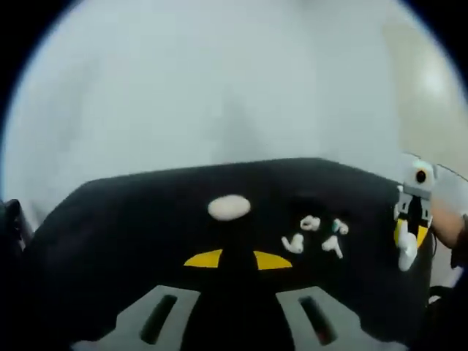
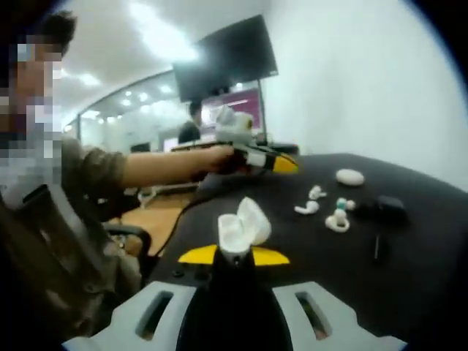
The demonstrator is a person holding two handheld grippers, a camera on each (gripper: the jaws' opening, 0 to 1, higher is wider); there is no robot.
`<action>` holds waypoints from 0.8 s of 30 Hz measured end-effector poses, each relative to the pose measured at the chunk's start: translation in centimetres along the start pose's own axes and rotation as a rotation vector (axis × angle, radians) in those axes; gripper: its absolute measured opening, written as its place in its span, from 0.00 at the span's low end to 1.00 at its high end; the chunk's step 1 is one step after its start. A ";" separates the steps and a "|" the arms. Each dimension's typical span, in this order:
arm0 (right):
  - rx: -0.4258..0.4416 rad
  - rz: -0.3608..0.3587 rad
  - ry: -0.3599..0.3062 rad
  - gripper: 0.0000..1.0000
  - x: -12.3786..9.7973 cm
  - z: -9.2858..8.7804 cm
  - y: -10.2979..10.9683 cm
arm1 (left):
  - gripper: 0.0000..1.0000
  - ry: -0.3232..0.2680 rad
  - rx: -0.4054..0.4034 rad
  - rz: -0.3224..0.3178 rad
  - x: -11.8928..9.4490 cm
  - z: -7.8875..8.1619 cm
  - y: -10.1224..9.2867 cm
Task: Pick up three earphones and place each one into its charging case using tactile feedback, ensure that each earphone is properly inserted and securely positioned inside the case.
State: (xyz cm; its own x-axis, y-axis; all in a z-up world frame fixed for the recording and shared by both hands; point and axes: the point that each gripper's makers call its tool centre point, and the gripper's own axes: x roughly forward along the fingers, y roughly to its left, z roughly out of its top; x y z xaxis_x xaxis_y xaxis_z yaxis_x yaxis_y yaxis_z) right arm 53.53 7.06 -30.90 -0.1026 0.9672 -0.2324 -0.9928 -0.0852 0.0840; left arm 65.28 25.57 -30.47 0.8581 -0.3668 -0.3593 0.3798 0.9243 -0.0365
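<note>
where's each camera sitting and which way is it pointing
Left gripper view: rides the left claw, facing across the black table toward a white wall; the right claw enters at right.
Right gripper view: rides the right claw, which holds an open charging case; facing the left claw and a person's arm.
Shared: earphones.

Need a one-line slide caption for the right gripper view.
Right gripper clamps an open white charging case above the black table, three white earphones lying loose ahead.
</note>
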 end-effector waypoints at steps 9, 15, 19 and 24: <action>-0.008 -0.008 0.004 0.18 0.1 0.0 0.0 | 0.22 0.011 0.068 -0.155 2.1 0.5 -6.0; -0.009 -0.010 0.005 0.18 0.1 0.0 0.0 | 0.19 0.041 0.111 -0.127 3.9 -0.8 -6.5; -0.015 -0.010 0.005 0.18 0.1 0.0 0.1 | 0.09 0.033 0.104 -0.158 3.5 -0.6 -6.6; -0.012 -0.008 0.003 0.18 0.1 0.1 0.1 | 0.08 0.061 0.145 -0.199 0.8 -0.3 -6.2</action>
State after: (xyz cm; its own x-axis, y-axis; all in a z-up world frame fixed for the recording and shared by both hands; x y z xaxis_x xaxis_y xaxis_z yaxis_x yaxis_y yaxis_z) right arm 53.44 7.19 -30.86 -0.0949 0.9670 -0.2363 -0.9943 -0.0803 0.0706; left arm 63.52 19.53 -30.82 0.7409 -0.5288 -0.4140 0.5883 0.8084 0.0202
